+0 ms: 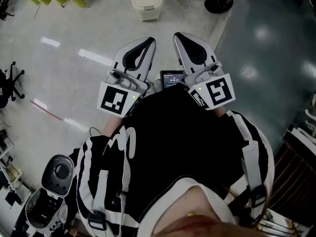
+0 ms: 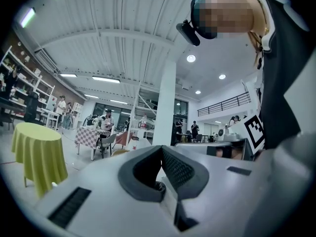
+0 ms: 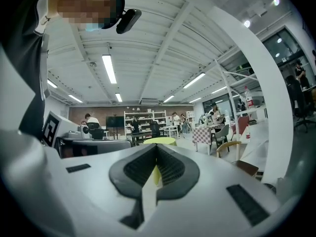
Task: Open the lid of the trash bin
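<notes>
You hold both tongs just ahead of your torso [image 1: 182, 132], side by side, pointing forward and away from it. Your left tongs [image 1: 148, 41] are closed tip to tip on nothing. Your right tongs [image 1: 178, 36] are likewise closed, tips meeting, empty.

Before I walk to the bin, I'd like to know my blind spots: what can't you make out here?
- Trash bin: head view only, far off and small. How it opens is unreadable.
- Floor at the feet: head view, hidden by the person's shirt.
- Screen: head view, partly behind that shirt, print too small.
</notes>
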The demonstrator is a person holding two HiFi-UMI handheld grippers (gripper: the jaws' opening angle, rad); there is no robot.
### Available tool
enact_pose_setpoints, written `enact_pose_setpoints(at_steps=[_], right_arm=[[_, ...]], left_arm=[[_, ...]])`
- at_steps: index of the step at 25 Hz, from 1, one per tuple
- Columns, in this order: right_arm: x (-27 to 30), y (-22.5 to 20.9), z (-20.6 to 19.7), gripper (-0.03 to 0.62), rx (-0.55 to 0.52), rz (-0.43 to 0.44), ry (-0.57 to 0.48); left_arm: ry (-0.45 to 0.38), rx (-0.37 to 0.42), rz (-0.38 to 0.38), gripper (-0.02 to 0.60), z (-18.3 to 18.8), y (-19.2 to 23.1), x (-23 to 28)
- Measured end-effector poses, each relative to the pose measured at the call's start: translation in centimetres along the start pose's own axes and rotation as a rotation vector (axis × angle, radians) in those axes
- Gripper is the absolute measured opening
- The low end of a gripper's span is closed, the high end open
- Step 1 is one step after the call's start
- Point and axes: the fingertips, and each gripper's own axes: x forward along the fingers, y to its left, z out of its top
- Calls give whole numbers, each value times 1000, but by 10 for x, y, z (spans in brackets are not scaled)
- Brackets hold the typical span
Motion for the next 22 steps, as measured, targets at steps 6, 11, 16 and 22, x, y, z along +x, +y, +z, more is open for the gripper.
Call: enact_pose_setpoints(at_steps=[6, 11, 16, 22], right_arm=[[-8, -1, -1, 9, 4, 22, -5], [-17, -3, -2, 9, 9, 30, -9], [-26, -10, -4, 9, 14, 34, -4], [-26, -8, -4, 9, 15, 34, -13]], left_arm=[[-5, 12, 23, 8, 0, -8, 1], [3, 11, 35, 8, -4, -18, 0], [3, 22, 42, 8, -4, -27, 3], [5, 15, 43, 8, -9, -26, 2]])
